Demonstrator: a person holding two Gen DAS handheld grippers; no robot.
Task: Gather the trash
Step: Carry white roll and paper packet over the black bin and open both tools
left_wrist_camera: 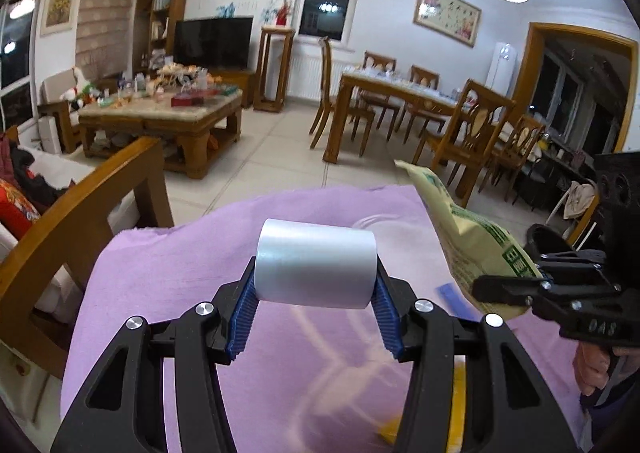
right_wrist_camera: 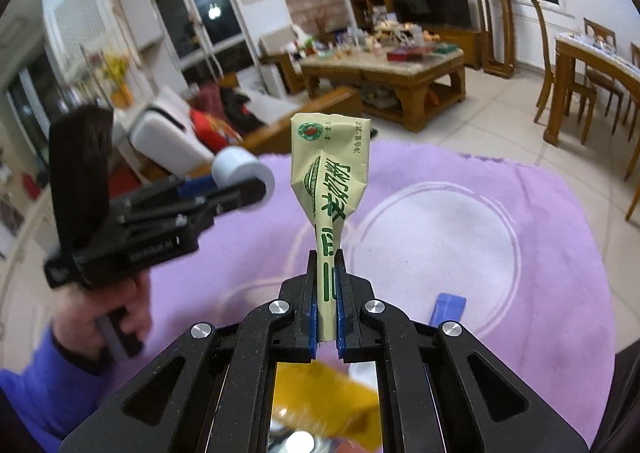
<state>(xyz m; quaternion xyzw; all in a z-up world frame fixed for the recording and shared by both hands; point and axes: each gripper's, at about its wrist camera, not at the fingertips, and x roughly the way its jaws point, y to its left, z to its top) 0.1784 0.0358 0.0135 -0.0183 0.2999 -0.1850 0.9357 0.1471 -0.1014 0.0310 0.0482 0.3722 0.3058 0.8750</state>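
My left gripper (left_wrist_camera: 316, 289) is shut on a white roll (left_wrist_camera: 317, 263), held sideways between its blue pads above the purple cloth (left_wrist_camera: 168, 293). In the right wrist view the same roll (right_wrist_camera: 242, 173) sits at the tip of the left gripper (right_wrist_camera: 240, 189), held by a hand in a blue sleeve. My right gripper (right_wrist_camera: 327, 293) is shut on a pale yellow packet with green print (right_wrist_camera: 330, 181), which stands up crumpled from the pads. From the left wrist view that packet (left_wrist_camera: 460, 229) hangs at the right in the right gripper (left_wrist_camera: 516, 289).
A small blue piece (right_wrist_camera: 448, 307) lies on the purple cloth (right_wrist_camera: 460, 237), and a yellow item (right_wrist_camera: 324, 393) shows blurred under the right gripper. A wooden sofa arm (left_wrist_camera: 88, 205) stands at left. Beyond are a cluttered coffee table (left_wrist_camera: 160, 109), a dining table with chairs (left_wrist_camera: 400, 97) and tiled floor.
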